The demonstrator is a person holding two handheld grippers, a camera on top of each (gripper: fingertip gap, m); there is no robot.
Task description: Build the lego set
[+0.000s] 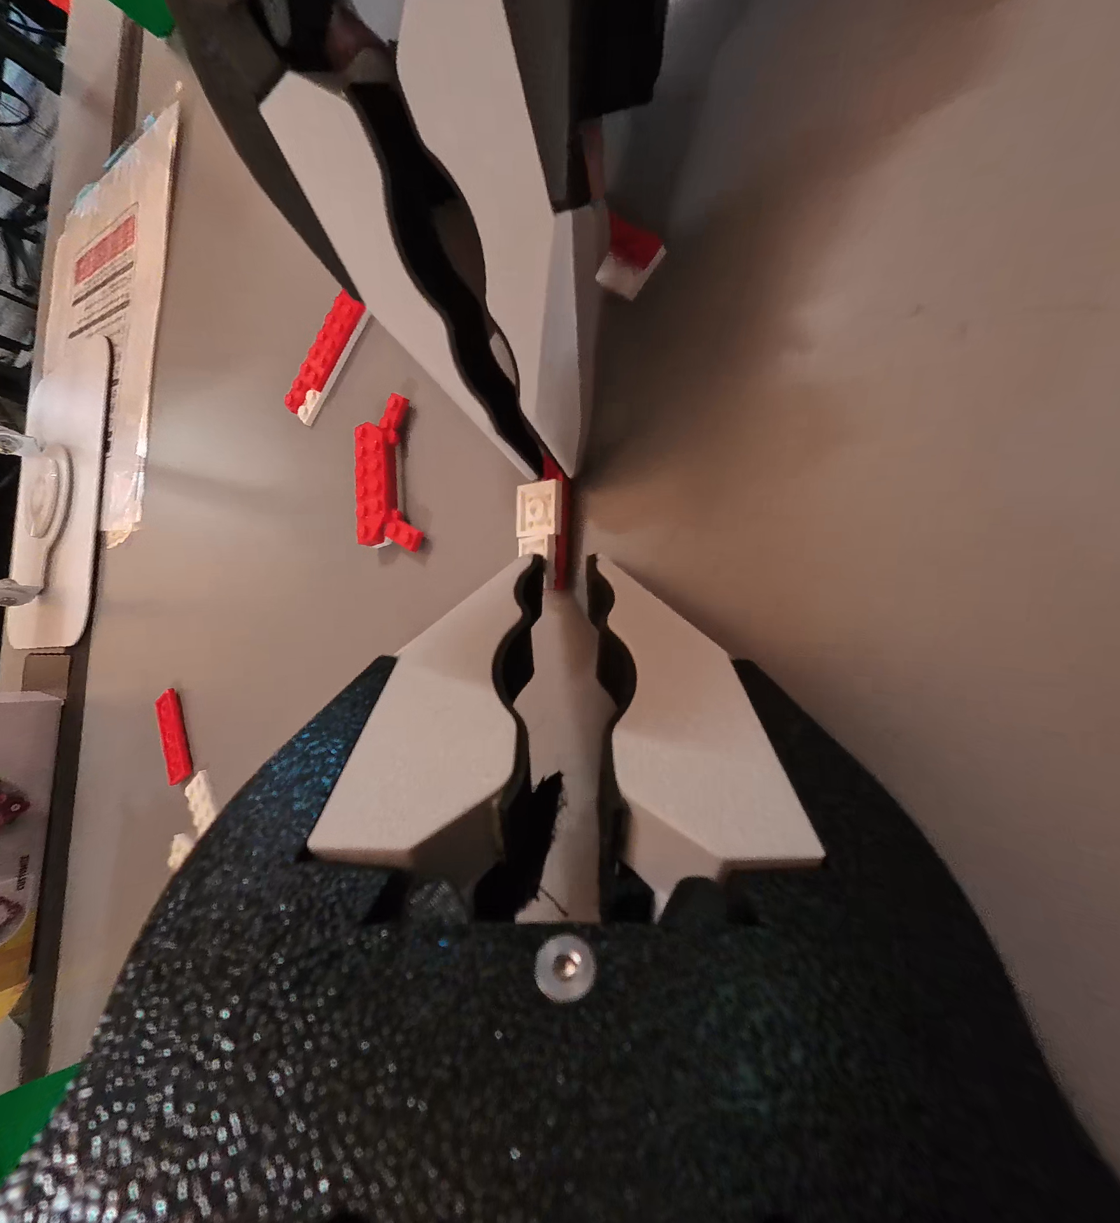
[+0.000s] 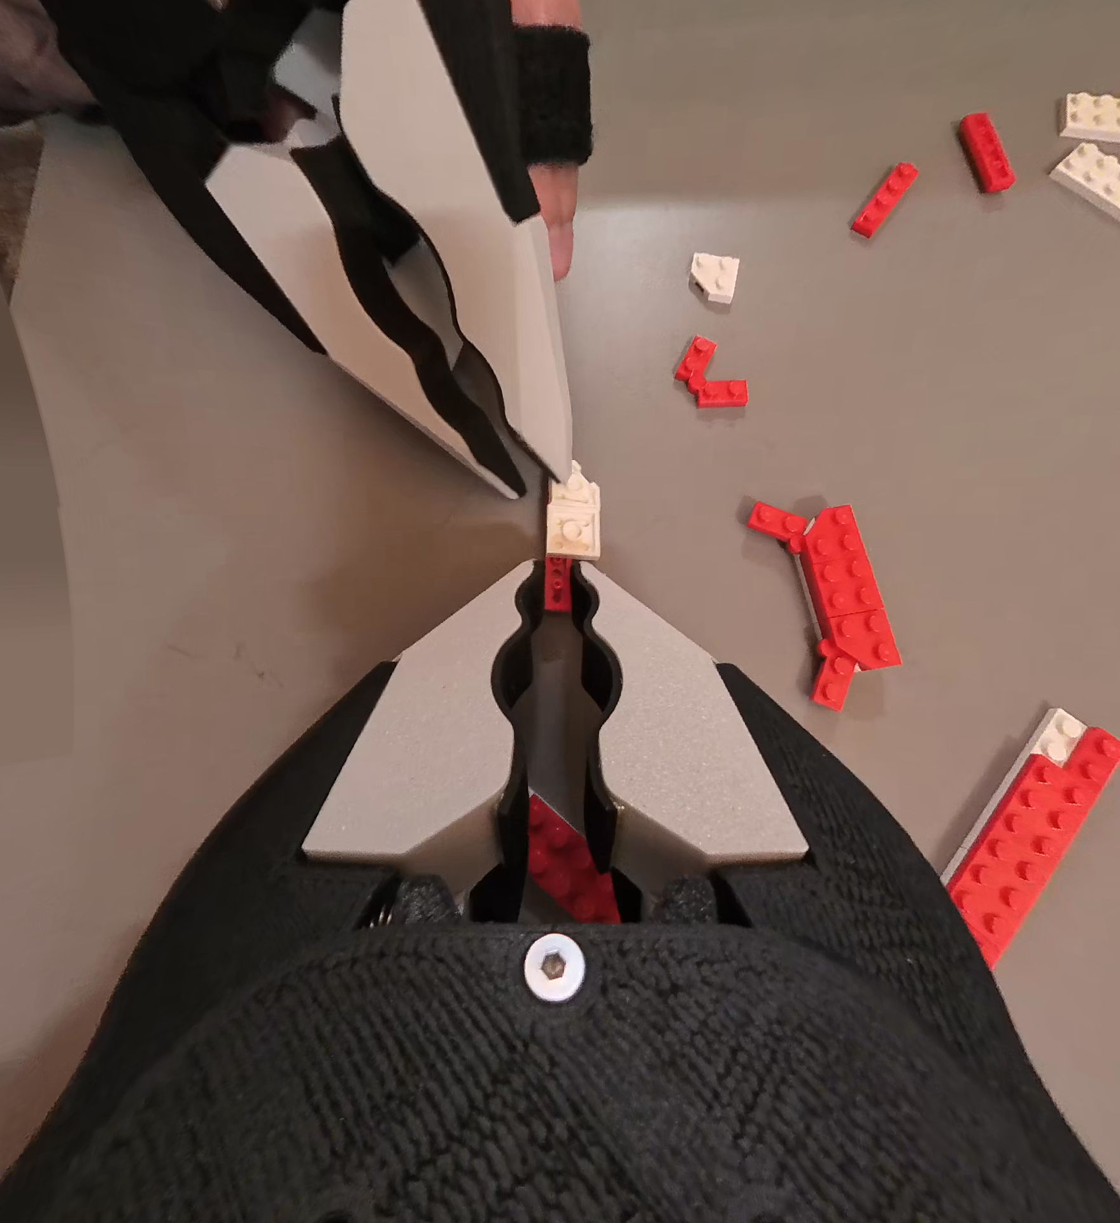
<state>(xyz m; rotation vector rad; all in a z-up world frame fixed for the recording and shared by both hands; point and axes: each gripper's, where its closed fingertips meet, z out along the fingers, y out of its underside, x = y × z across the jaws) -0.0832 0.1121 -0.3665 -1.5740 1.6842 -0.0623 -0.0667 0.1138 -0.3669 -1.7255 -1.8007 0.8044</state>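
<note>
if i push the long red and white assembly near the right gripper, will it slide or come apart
The long red and white assembly lies flat on the smooth grey table, so it would probably slide rather than tip. Its bricks look fully seated, so it likely moves as one stiff piece, and pushed at one end it may pivot.

The left claw (image 1: 560,562) points forward with its pale fingers (image 1: 451,662) drawn close, a narrow gap left between the tips, which nip something small. The right claw (image 2: 560,562) meets it tip to tip from the opposite side, its fingers (image 2: 663,668) likewise nearly together and pinching the same small item. In the right wrist view, the hand (image 2: 554,132) behind the left claw wears a black fingerless glove, one bare fingertip lying along the claw's outer face.
</note>
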